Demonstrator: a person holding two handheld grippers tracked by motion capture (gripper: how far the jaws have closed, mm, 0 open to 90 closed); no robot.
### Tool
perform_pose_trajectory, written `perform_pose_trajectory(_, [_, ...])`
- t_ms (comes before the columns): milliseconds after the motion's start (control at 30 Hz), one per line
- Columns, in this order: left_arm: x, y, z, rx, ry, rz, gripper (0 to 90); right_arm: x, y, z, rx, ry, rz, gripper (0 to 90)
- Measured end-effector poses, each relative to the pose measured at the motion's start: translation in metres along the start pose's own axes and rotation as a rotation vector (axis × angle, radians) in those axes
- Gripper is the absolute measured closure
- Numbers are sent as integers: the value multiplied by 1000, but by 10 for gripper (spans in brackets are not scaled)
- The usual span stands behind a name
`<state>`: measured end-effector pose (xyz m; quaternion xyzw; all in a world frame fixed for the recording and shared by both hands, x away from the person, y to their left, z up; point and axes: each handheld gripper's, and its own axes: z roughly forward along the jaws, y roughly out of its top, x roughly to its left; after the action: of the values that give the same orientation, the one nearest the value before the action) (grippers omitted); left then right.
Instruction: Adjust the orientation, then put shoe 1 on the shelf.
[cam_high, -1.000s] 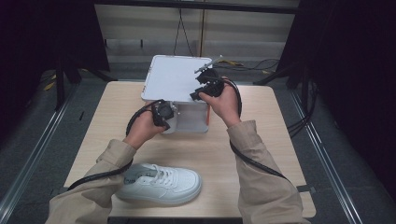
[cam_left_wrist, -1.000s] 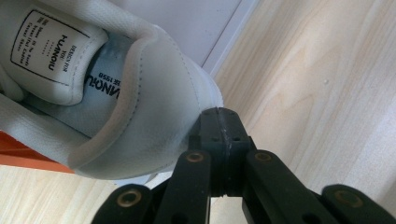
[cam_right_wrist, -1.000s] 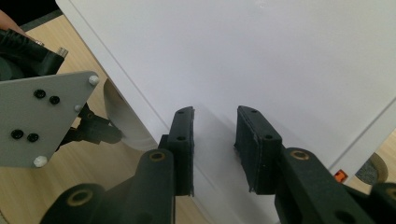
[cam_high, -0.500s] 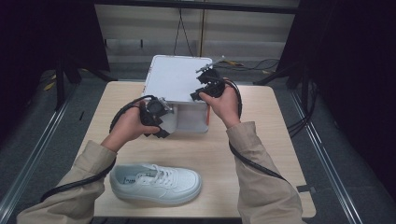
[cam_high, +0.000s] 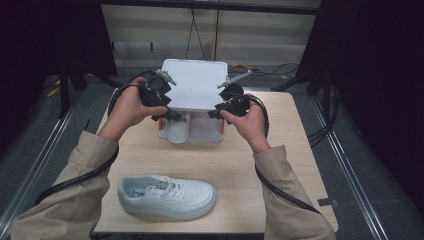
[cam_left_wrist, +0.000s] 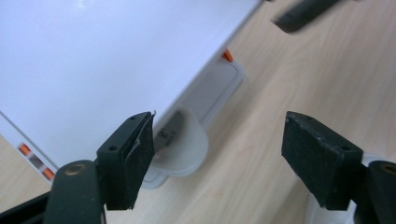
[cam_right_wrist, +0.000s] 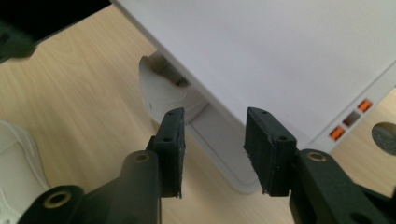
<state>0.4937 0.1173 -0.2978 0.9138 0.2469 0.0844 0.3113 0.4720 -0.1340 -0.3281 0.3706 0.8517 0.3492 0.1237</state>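
A white sneaker (cam_high: 166, 196) is seen lying on its side nearest the person, well behind both grippers. The left gripper (cam_high: 172, 113) is held wide open and empty by the lid's front-left corner; the right gripper (cam_high: 215, 111) is parted too, nothing gripped, at the front-right edge. Just past the fingers, a white box (cam_high: 196, 129) is topped by a flat white lid (cam_high: 196, 84), orange clips (cam_right_wrist: 349, 120) showing.

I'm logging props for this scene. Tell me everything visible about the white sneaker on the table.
The white low-top sneaker looks like smooth leather or synthetic, with white laces, a thick white sole and a printed insole. It lies upright on its sole, near the light wooden table's front edge, toe pointing right. Nothing touches it but the table.
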Motion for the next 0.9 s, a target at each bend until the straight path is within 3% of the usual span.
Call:
perform_pose_trajectory(67, [9,4,9,-19,1,-33,229,4,-8,-4,8,5,-5,548])
perform_pose_trajectory(333, [21,8,27,-25,10,-63,217,16,-31,-5,57,26,-22,476])
perform_pose_trajectory(633, [33,1,42,-30,19,-147,217,42,-45,12,115,86,-71,431])
perform_pose_trajectory(767, [34,-2,44,-39,35,-155,212,64,-51,23,149,125,-111,415])
perform_pose_trajectory(833, [33,-1,44,-31,40,-138,208,68,-52,25,152,136,-108,414])
perform_pose_trajectory(900, [32,-1,45,-34,43,-149,195,76,-54,30,154,157,-122,413])
